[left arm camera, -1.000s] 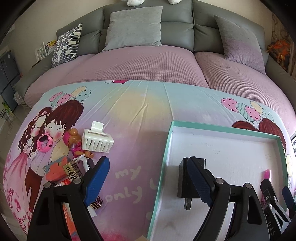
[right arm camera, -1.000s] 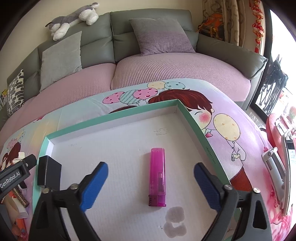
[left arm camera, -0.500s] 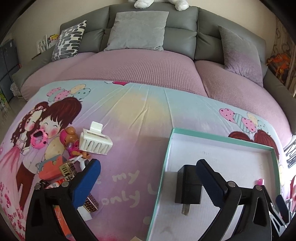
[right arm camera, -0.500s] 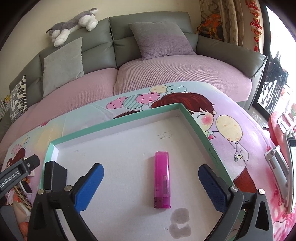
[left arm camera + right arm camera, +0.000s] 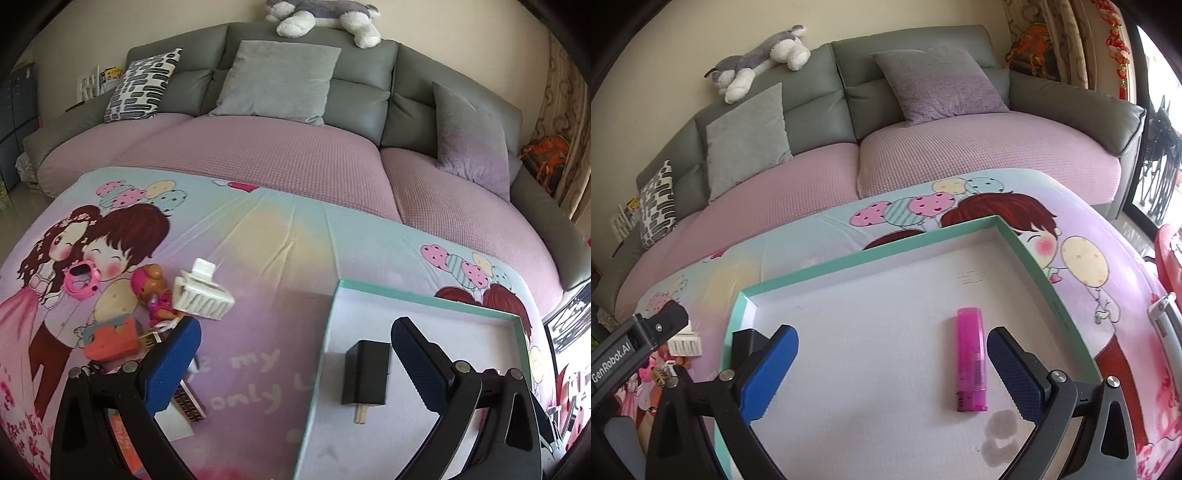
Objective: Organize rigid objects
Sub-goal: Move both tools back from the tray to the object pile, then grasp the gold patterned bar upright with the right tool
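Note:
My left gripper hangs open above the left edge of the teal-rimmed white tray. A black charger plug lies flat in the tray, just inside my right fingertip and apart from it. My right gripper is open over the tray floor and holds nothing. A pink lighter lies in the tray beside its right pad, untouched. In the right wrist view the charger is half hidden behind the left pad.
A pile sits on the printed cloth left of the tray: a white hair clip, a pink toy dog, an orange piece, a pink ring and small boxes. A grey sofa with cushions stands behind. A wet stain marks the tray floor.
The left jaws widened and drew back and up from the charger, which stays in the tray. The right gripper swung left, so the lighter now lies near its right pad.

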